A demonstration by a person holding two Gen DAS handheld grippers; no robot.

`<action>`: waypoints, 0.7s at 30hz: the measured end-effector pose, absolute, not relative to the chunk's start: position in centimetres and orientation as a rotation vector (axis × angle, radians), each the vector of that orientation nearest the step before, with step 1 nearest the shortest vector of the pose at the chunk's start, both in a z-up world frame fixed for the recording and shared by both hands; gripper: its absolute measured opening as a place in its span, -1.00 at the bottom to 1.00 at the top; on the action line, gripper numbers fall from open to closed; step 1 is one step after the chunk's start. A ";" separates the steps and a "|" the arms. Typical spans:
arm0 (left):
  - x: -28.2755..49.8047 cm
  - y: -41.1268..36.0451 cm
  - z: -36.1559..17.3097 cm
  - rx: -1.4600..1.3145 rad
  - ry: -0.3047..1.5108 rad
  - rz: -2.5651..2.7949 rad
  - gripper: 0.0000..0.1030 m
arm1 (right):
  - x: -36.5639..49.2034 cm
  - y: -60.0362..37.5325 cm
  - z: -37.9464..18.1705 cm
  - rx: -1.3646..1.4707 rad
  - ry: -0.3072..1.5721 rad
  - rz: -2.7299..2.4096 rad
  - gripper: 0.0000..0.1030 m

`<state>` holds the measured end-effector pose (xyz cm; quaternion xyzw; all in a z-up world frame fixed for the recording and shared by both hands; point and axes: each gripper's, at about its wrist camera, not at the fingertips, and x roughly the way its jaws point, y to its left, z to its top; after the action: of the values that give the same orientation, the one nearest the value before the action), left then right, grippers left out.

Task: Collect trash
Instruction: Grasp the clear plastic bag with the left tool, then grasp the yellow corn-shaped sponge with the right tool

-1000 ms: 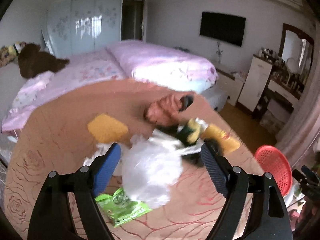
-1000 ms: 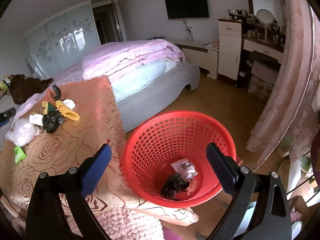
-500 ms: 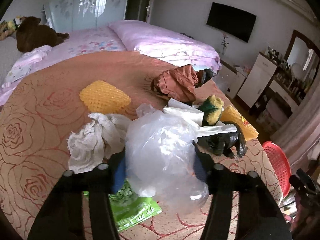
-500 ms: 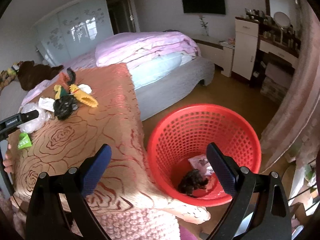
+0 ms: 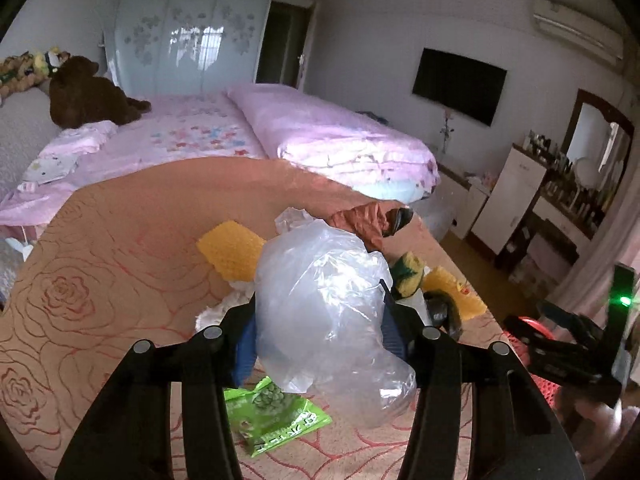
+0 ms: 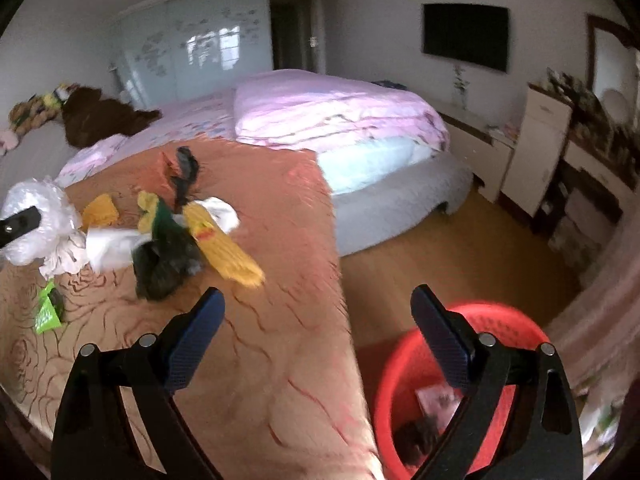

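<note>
My left gripper (image 5: pixel 320 316) is shut on a clear crumpled plastic bag (image 5: pixel 332 300) and holds it above the table; the bag also shows at the far left of the right wrist view (image 6: pixel 36 220). More trash lies on the rose-patterned tablecloth (image 6: pixel 280 340): a green packet (image 5: pixel 276 416), yellow foam nets (image 6: pixel 224 248), a black bag (image 6: pixel 164 264), white tissue (image 6: pixel 64 256), an orange-brown bag (image 5: pixel 364 220). My right gripper (image 6: pixel 316 344) is open and empty, over the table's right edge beside the red basket (image 6: pixel 516 332).
The red basket stands on the wood floor right of the table and holds some trash (image 6: pixel 436 396). A bed with pink bedding (image 6: pixel 328 112) is behind the table. Dresser and cabinets (image 6: pixel 536 148) line the right wall.
My left gripper closed on the clear bag and lifted it off the table. My right gripper swung left from over the basket towards the table.
</note>
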<state>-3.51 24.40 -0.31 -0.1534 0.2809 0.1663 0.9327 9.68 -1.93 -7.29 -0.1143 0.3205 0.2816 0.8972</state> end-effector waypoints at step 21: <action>-3.8 23.6 -1.1 -0.315 0.597 0.330 -0.05 | 11.9 4.5 -9.3 -0.292 0.786 0.729 -0.46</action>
<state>-3.76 23.57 -1.10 -0.1540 0.2914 0.1611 0.9303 11.86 4.46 -9.30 -0.1384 0.3729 0.3460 0.8497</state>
